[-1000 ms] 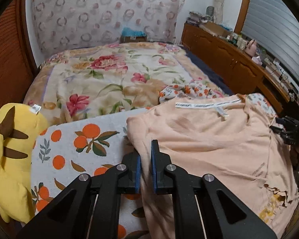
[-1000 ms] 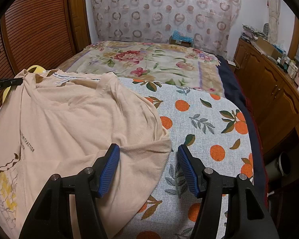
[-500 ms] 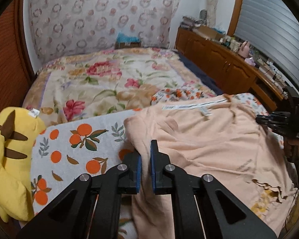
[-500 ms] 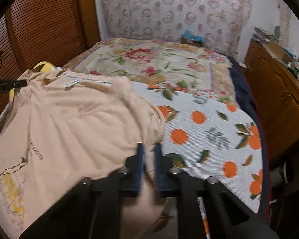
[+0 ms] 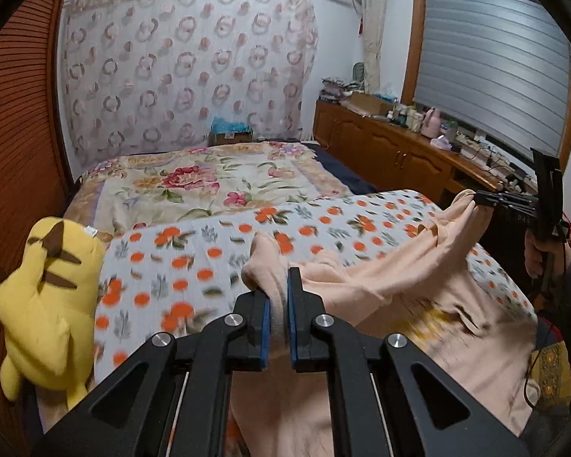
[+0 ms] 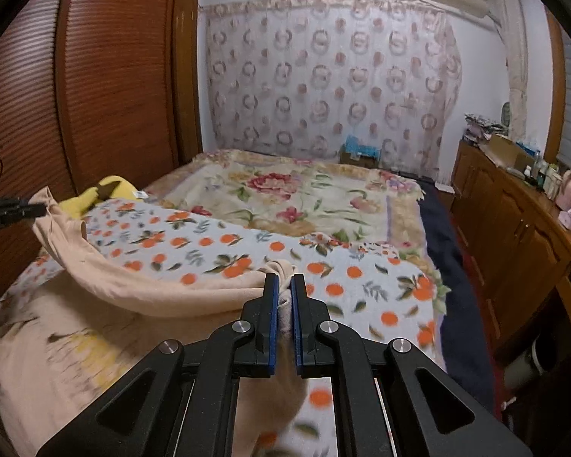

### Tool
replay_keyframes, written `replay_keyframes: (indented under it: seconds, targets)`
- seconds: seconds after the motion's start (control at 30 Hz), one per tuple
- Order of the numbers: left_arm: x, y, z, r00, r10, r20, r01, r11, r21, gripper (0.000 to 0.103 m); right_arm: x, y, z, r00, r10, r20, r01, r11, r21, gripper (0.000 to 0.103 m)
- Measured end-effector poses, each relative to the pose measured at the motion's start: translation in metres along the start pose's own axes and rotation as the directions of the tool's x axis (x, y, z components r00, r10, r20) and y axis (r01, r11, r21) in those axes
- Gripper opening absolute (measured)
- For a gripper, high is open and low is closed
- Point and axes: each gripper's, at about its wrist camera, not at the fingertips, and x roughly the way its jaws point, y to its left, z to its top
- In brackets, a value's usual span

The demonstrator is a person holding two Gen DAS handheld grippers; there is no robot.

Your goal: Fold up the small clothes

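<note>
1. The left tongs (image 5: 278, 320) are clenched on a bunched corner of the peach T-shirt (image 5: 418, 297), with the cloth pinched between the blue pads (image 5: 264, 327) and a tuft poking out beyond their tips.
2. The right tongs (image 6: 281, 316) are likewise clenched on the shirt's other corner, and a knot of fabric sits squeezed between their pads (image 6: 273, 320).
3. The peach T-shirt (image 6: 95, 304) lies at the near end of the bed, on the orange-print cloth (image 5: 217, 251) that covers the near half. Its gripped edge is raised off the cloth, while the printed lower part, with a yellow motif, rests flat nearest the person.
4. The relation that matters is this: the held edge runs left to right between the two tongs, sagging a little in the middle. The shirt's body trails from that edge back toward the person, and open orange-print cloth lies beyond it on the far side.
5. Each hand is at its own end of that edge, so neither is nearer the work. In the left wrist view the right tongs appear at the far right, with a hand (image 5: 536, 255) on the grip.
6. Judged from this, a fold would carry the lifted edge across the shirt's short direction. Both ends need to travel together, or the edge will skew.
7. A yellow plush toy (image 5: 45, 304) sits just beside the cloth's left border, apart from the shirt. The floral blanket (image 6: 304, 198) covers the far half of the bed.
</note>
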Motion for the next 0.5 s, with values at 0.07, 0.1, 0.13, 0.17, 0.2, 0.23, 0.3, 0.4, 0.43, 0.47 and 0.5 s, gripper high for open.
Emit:
replay_keyframes:
  seconds: [0.07, 0.1, 0.13, 0.17, 0.2, 0.23, 0.3, 0.4, 0.43, 0.47, 0.5]
  targets:
    - [-0.018, -0.005, -0.015, 1.0, 0.006, 0.013, -0.006, 1.0, 0.001, 0.008, -0.024, 0.006, -0.017, 1.0, 0.008, 0.003, -0.008, 1.0, 0.004, 0.006]
    - [-0.028, -0.008, -0.024, 1.0, 0.01, 0.02, -0.01, 1.0, 0.001, 0.008, -0.036, 0.01, -0.026, 1.0, 0.011, 0.006, -0.011, 1.0, 0.003, 0.006]
    - [-0.036, -0.011, -0.031, 1.0, 0.015, 0.024, -0.015, 1.0, 0.002, 0.008, -0.049, 0.013, -0.036, 1.0, 0.014, 0.011, -0.014, 1.0, 0.007, 0.006]
    - [-0.043, -0.013, -0.036, 1.0, 0.015, 0.027, -0.015, 1.0, 0.003, 0.008, -0.06, 0.015, -0.044, 1.0, 0.023, 0.012, -0.023, 1.0, 0.012, 0.006]
    - [-0.053, -0.015, -0.045, 0.999, 0.015, 0.03, -0.015, 1.0, -0.005, 0.008, -0.071, 0.017, -0.052, 0.999, 0.034, 0.009, -0.034, 0.999, 0.018, 0.006]
    - [-0.061, -0.015, -0.053, 1.0, 0.006, 0.028, -0.006, 1.0, -0.023, 0.008, -0.081, 0.019, -0.06, 0.999, 0.044, 0.007, -0.044, 0.999, 0.03, 0.006]
    - [-0.068, -0.017, -0.066, 1.0, -0.001, 0.01, 0.002, 0.999, -0.045, 0.008, -0.102, 0.023, -0.078, 0.998, 0.065, -0.013, -0.064, 0.997, 0.046, 0.006]
    - [-0.076, -0.022, -0.092, 1.0, 0.007, -0.028, -0.008, 0.999, -0.053, 0.008, -0.129, 0.029, -0.094, 0.995, 0.084, -0.055, -0.081, 0.995, 0.054, 0.006]
    - [-0.077, -0.022, -0.099, 0.999, 0.008, -0.044, -0.011, 0.998, -0.065, 0.008, -0.134, 0.031, -0.101, 0.993, 0.089, -0.076, -0.085, 0.995, 0.053, 0.006]
    - [-0.077, -0.023, -0.105, 0.998, 0.008, -0.058, -0.012, 0.997, -0.073, 0.008, -0.135, 0.033, -0.106, 0.991, 0.094, -0.098, -0.089, 0.995, 0.056, 0.006]
    - [-0.074, -0.023, -0.11, 0.997, 0.011, -0.075, -0.017, 0.997, -0.08, 0.008, -0.136, 0.034, -0.113, 0.987, 0.1, -0.128, -0.093, 0.994, 0.06, 0.006]
